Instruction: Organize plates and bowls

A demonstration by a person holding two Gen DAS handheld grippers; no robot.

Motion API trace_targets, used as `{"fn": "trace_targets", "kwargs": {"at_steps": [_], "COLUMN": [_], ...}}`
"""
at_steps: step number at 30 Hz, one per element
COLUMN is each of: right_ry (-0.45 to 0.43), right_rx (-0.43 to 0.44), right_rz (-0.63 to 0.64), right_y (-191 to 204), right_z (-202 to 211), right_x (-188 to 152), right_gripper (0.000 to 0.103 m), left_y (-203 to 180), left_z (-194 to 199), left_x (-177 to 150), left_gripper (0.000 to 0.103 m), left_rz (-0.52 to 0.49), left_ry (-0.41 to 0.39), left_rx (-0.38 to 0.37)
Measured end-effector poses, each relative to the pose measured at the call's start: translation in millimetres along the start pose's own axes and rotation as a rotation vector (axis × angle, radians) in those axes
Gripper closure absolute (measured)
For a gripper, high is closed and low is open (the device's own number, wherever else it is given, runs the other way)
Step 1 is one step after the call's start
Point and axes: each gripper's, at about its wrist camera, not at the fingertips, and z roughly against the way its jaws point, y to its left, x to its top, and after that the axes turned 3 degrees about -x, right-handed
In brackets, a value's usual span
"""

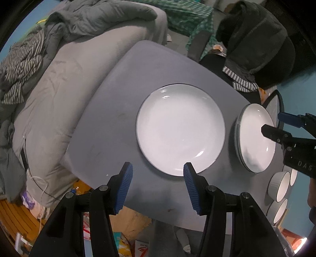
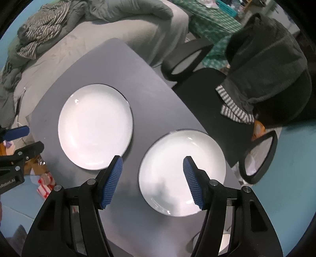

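A grey sofa heaped with a striped cloth and a rumpled grey blanket runs along the left of the grey table. The left gripper hangs above the near part of that table, its blue-padded fingers spread apart with nothing between them. Only bare tabletop lies between the fingers; the near rim of the single white plate shows just behind the right-hand pad, not pinched by it.

To the right of that plate, apart from it, sits a stack of white plates; in the left wrist view the stack's layered edges show. The right gripper hovers over this stack, fingers likewise parted and empty. The left pad is over bare table in the gap between the two plates, the right pad over the face of the top plate; I cannot tell whether either pad touches anything.

Farther right, at the table's edge, white ribbed bowls cluster together, partly cut off. Behind the table stands a black office chair draped with a dark jacket.
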Motion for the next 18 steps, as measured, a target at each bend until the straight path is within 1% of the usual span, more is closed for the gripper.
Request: {"fn": "trace_targets", "kwargs": {"at_steps": [5,8,11,16,18], "right_ry": [-0.009,-0.001,0.012,0.022,0.028], "right_rx": [0.037,0.033,0.043,0.097,0.099], "right_rz": [0.021,0.045,0.059,0.063,0.084], "right_y": [9.3,14.1,16.9,19.2,22.5], "right_z": [-7.0,-16.0,-26.3,-40.1,-47.5], "right_x": [13.0,20.1,29.6,42.6,47.3], "right_gripper": [0.040,0.040,0.040,0.040,0.040], "left_y": [21.0,33.8,46.5,55.1,58.1], "left_z": [-5.1,-9.3,-14.4,-26.1,-34.0], "left_x": [-0.7,0.0,3.7,11.6,15.7], "left_gripper": [0.047,0.047,0.047,0.047,0.047], "left_rz": [0.045,0.070,0.101,0.119,0.130], "left_ry": [0.006,0.011,0.019,0.030,0.035], "left_rx": [-0.011,-0.011,-0.026,-0.037,-0.055]}}
